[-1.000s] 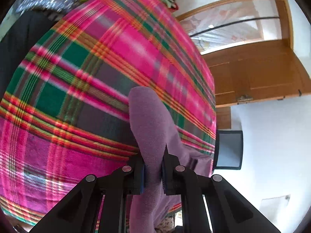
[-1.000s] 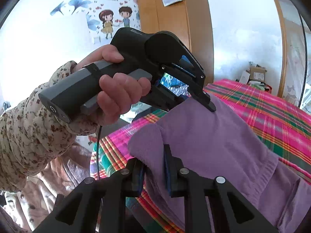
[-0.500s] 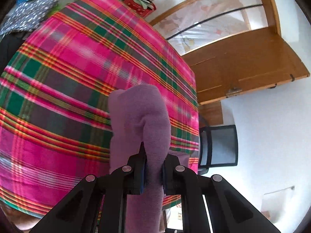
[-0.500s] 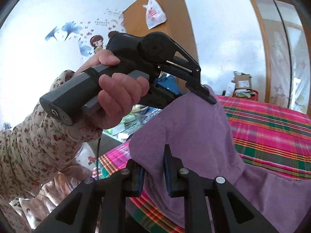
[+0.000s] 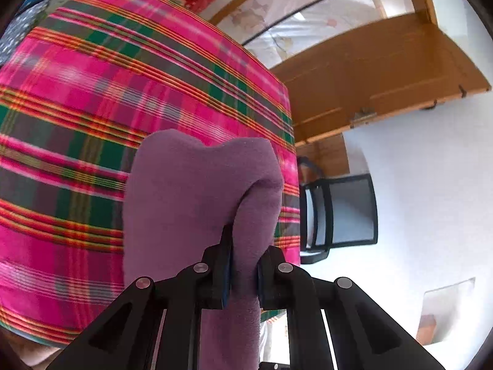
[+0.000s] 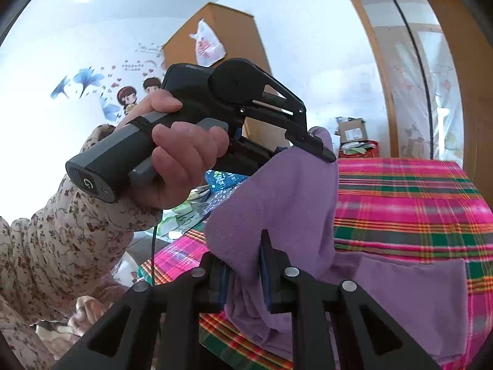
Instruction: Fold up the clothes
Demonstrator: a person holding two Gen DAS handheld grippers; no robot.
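Note:
A purple fleece garment (image 5: 197,191) hangs lifted above the pink plaid bed cover (image 5: 92,98). My left gripper (image 5: 242,265) is shut on a bunched edge of it. In the right wrist view the same purple garment (image 6: 286,203) drapes between both tools, its lower part lying on the plaid cover (image 6: 409,197). My right gripper (image 6: 246,268) is shut on another edge. The left gripper (image 6: 320,151), held by a hand (image 6: 185,154) in a floral sleeve, pinches the garment's upper corner above and behind the right one.
A black chair (image 5: 339,212) stands past the bed's far corner by a wooden door (image 5: 369,71). Cardboard boxes and a red bag (image 6: 354,141) sit beyond the bed. A wooden wardrobe (image 6: 228,46) and a sliding door (image 6: 409,71) line the walls.
Both grippers have risen and swung across the bed with the garment, lifting more of it off the cover. The left gripper's corner stands higher over the right one than before.

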